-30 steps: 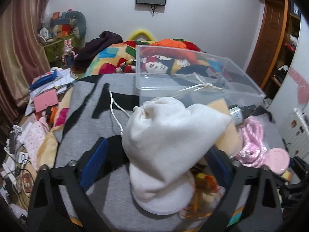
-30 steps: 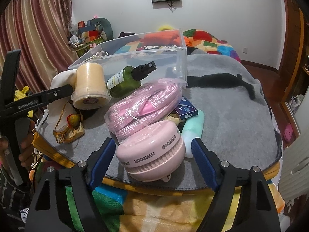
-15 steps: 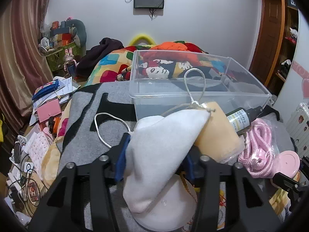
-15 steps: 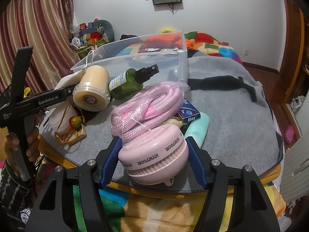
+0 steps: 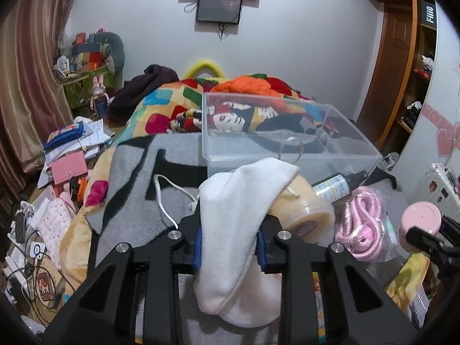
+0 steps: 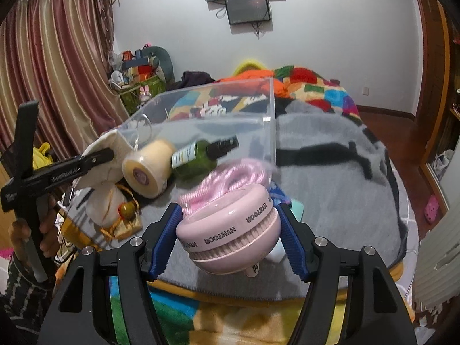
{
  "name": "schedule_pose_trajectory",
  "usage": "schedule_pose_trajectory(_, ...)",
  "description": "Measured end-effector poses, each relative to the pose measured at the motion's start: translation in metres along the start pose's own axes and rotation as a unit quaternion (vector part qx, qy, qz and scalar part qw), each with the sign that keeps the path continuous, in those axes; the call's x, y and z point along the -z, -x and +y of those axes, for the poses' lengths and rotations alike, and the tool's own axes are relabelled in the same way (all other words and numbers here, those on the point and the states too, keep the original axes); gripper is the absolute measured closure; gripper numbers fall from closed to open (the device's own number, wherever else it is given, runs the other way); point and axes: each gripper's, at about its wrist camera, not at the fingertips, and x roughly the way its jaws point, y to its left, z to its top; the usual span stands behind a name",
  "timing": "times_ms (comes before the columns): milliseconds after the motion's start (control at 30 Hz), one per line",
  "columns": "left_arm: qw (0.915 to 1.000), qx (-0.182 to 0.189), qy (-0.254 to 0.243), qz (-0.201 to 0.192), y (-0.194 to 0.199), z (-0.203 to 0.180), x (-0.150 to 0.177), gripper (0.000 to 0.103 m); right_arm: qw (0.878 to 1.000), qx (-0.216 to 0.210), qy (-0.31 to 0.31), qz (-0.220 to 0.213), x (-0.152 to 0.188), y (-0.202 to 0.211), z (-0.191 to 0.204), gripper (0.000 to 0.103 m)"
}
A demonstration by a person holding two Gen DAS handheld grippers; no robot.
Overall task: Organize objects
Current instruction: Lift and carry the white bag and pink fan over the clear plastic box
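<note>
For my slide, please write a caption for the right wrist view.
Right gripper shut on pink fan, clear bin behind.

In the right wrist view the pink rope bundle (image 6: 230, 178) is motion-blurred and partly hidden behind the pink fan (image 6: 230, 230), while the white pouch (image 5: 238, 218) covers the tape roll's (image 5: 304, 212) near side in the left wrist view.
</note>
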Motion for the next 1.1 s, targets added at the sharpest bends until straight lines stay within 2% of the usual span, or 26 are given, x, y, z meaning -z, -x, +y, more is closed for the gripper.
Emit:
schedule_pose_trajectory(433, 0.9993, 0.018, 0.006, -0.032, 0.022, 0.001, -0.025, 0.077, 0.999, -0.005, 0.015, -0.04, -0.049, 0.003, 0.001, 0.04)
schedule_pose_trajectory(867, 0.9971, 0.039, 0.007, -0.065, 0.025, -0.004, -0.062, 0.078, 0.997, -0.019, 0.025, -0.064, -0.096, -0.014, 0.003, 0.04)
schedule_pose_trajectory(1100, 0.9964, 0.046, 0.006, -0.071, 0.013, -0.008, -0.084, 0.078, 0.997, -0.019, 0.03, -0.069, -0.119, -0.028, 0.002, 0.04)
